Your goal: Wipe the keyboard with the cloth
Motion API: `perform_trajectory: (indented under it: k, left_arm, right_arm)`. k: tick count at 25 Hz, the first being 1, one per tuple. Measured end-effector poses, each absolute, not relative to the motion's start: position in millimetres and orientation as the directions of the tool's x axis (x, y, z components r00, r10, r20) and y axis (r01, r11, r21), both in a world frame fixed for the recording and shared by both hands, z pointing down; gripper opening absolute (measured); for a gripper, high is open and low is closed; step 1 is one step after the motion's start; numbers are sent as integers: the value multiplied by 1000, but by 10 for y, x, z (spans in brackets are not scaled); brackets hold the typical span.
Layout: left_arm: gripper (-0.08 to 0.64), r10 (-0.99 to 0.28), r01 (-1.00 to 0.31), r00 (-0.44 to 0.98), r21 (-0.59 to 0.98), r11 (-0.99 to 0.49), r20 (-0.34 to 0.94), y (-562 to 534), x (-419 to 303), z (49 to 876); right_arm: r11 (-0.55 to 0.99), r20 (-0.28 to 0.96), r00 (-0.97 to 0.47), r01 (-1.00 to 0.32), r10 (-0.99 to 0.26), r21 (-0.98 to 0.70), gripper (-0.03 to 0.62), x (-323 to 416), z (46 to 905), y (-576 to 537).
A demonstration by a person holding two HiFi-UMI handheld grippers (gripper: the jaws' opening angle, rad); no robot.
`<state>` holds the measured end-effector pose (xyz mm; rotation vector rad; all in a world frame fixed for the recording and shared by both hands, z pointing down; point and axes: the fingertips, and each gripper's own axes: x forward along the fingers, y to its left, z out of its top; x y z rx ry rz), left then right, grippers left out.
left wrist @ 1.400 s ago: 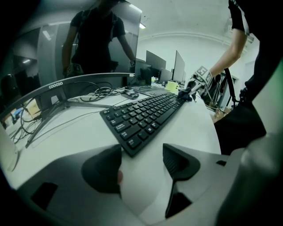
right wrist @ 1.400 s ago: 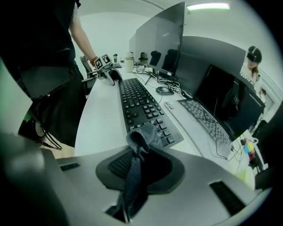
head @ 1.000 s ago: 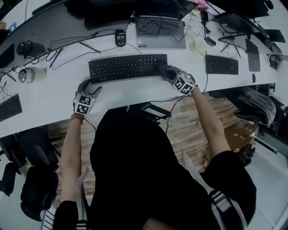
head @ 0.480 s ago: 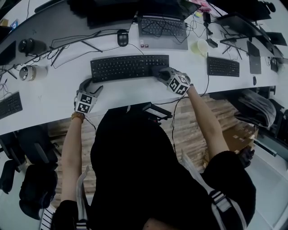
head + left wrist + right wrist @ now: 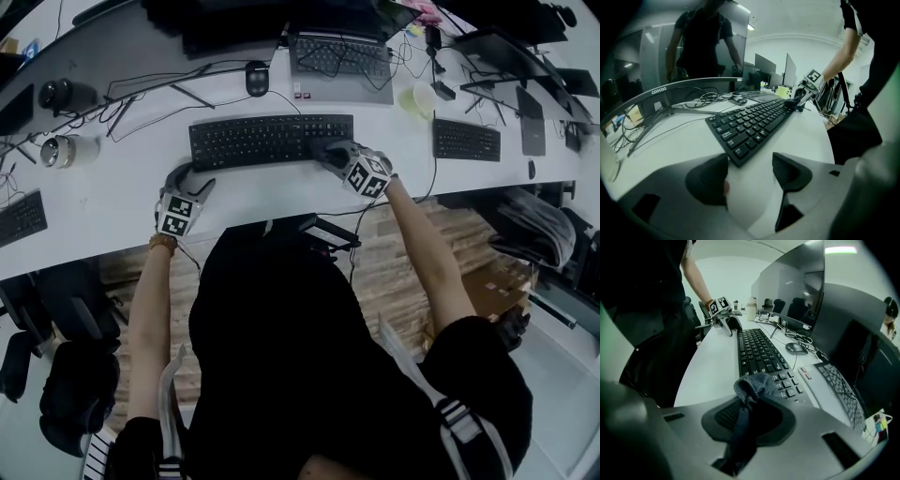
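Overhead view of a person at a long white bench (image 5: 122,202), a handheld gripper in each hand.

Containers: a pale cup (image 5: 413,97) stands in the upper right of the head view, right of a laptop (image 5: 337,66). A metal mug (image 5: 58,152) lies on its side at the far left edge. What either holds cannot be made out.

The black keyboard (image 5: 270,139) lies across the upper middle of the head view, just below a mouse (image 5: 256,79).

The right gripper (image 5: 330,155) sits at the keyboard's right end, tilted steeply down. In the right gripper view its jaws (image 5: 747,420) are drawn narrow and pinch a dark cloth (image 5: 754,385). The cloth bunches up beyond the jaw tips and rests on the keys at the near end of the keyboard (image 5: 757,350). The person's right forearm (image 5: 427,258) runs from the lower right of the head view up and left to that gripper.

The left gripper (image 5: 190,178) rests just below the keyboard's left corner, angled down towards the bench. In the left gripper view its jaws (image 5: 750,171) stand wide apart with only bare bench between them, and the corner of the keyboard (image 5: 750,126) lies just beyond the tips. The left forearm (image 5: 150,319) rises almost straight up the left side of the head view to that gripper.
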<state>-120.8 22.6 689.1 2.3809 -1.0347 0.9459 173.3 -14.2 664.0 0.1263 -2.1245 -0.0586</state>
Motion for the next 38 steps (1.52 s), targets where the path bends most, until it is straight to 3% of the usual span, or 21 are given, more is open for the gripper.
perform_trajectory:
  k: [15,23,29,38]
  left_arm:
    - [300,-495,-748,505,73,-659,707,228,-1218,6895]
    - [301,-497,-747,505,68,-662,706,218,-1216,6885]
    - [301,-496,-749,504,71,-659,707,224,-1214,6880]
    - [301,-496,-748,503,69,-660,708,224,-1227,6879]
  right_arm:
    - [996,836,-546,34,-51,83,61,1305,6648,-84]
    - [982,833,-544,76,-102,170,61,1291,6648,-66]
    - [995,788,-610,5,-78,103,60,1143,6619,-67]
    - [991,784,-619,61,-58,121,60,804,6617,-64]
